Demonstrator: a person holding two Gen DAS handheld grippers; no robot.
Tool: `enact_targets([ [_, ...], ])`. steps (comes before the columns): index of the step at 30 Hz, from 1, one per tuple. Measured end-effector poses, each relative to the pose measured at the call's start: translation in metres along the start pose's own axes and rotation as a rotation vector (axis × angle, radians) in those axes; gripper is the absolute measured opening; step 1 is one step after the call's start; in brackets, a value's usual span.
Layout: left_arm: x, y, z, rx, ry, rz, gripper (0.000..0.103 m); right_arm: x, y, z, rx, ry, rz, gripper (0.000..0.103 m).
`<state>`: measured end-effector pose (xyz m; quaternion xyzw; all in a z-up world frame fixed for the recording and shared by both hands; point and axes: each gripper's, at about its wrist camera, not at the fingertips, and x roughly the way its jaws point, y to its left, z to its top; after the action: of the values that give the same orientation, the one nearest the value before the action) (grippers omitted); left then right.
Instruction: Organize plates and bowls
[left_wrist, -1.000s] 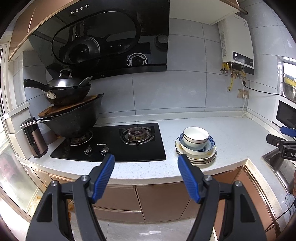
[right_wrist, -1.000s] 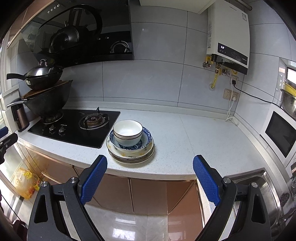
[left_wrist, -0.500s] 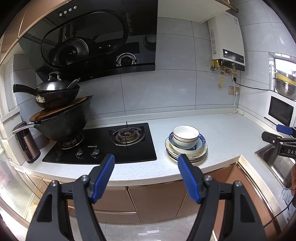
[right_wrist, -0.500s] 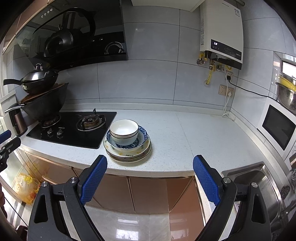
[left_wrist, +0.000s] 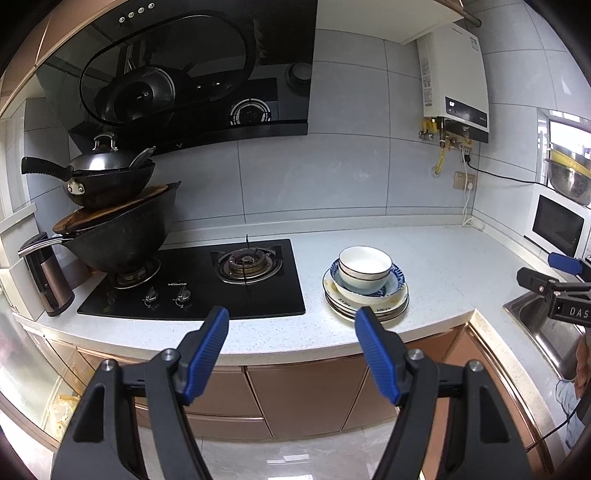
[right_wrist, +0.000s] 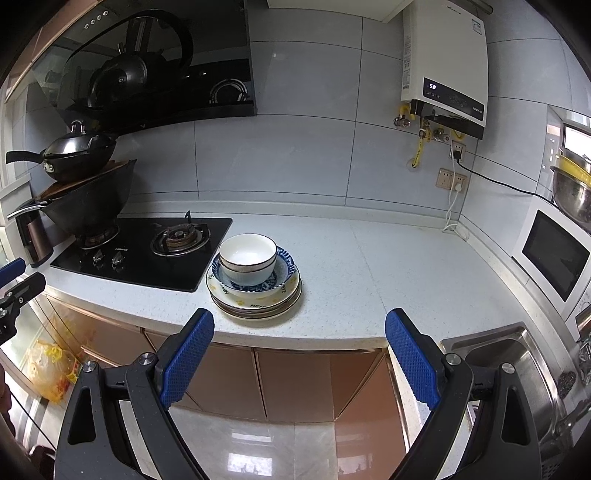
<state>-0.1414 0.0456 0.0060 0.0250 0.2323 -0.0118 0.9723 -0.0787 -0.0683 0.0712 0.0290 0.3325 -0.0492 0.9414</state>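
A stack of plates (right_wrist: 255, 302) is seen on the pale speckled countertop (right_wrist: 388, 266), near its front edge and just beside the right edge of the black gas hob (right_wrist: 147, 254). On the plates a blue-patterned bowl (right_wrist: 282, 271) is nested, and inside that a white bowl (right_wrist: 247, 256) with a dark rim line — empty, as far as can be told. In the left wrist view the same stack (left_wrist: 365, 306) is found right of the hob (left_wrist: 192, 280).

The left gripper (left_wrist: 291, 325) is held out in front of the counter edge with its jaws parted and nothing between them. The right gripper (right_wrist: 299, 326) is spread wider — also empty — and is kept short of the counter, with the stack just left of its centre line. Neither gripper is touching the dishes.

Two dark woks (left_wrist: 118, 218) are stacked on the hob's left burner.
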Motion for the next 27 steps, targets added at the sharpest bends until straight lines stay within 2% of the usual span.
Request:
enact_targets([
  [10,-0.003,-0.003,-0.002,0.005,-0.008,0.018,0.07,-0.005,-0.002,0.0,0.005,-0.004,-0.002,0.092],
  [21,-0.002,0.004,-0.001,0.006,0.025,0.02,0.07,-0.006,-0.006,0.0,0.021,0.002,-0.006,0.092],
  [27,-0.001,0.014,0.01,0.071,-0.013,0.053,0.07,-0.002,-0.01,-0.001,0.019,-0.002,-0.022,0.092],
])
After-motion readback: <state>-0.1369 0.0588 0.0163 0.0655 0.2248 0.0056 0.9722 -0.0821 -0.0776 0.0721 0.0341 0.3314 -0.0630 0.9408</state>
